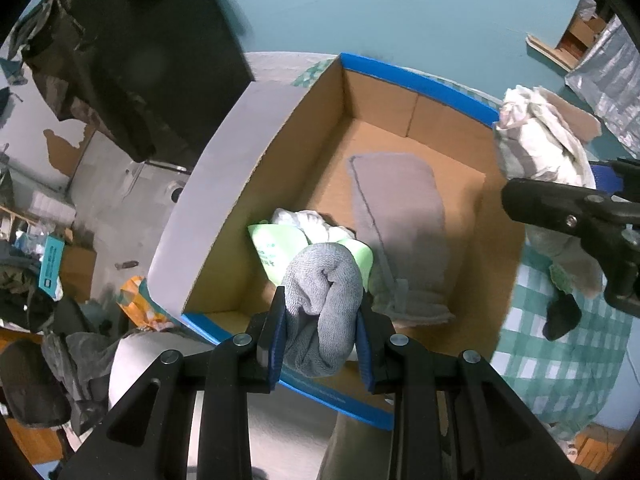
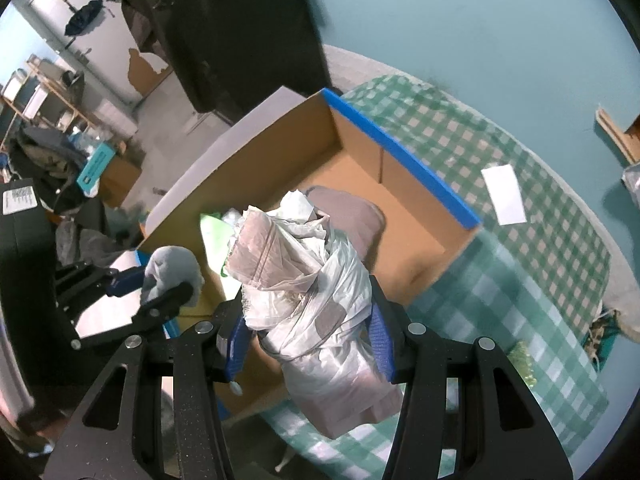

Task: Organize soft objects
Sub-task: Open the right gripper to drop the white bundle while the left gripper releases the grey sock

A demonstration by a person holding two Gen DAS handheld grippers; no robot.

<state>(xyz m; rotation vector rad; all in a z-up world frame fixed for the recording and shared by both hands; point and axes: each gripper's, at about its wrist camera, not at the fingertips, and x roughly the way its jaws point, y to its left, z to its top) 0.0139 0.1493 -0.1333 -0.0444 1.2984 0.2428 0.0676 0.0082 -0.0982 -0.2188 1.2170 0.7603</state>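
Cardboard box (image 1: 404, 128) holds a grey towel (image 1: 400, 216); left tongs (image 1: 322, 334) clench a sock (image 1: 320, 304), right tongs (image 2: 306, 334) a bag (image 2: 316, 304).

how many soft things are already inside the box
3: a grey towel lying mid-box, a white cloth near the left wall, and a green packet under it. More may be hidden behind the held items.

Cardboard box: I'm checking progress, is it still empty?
No, the cardboard box already holds a folded grey towel and a green packet.
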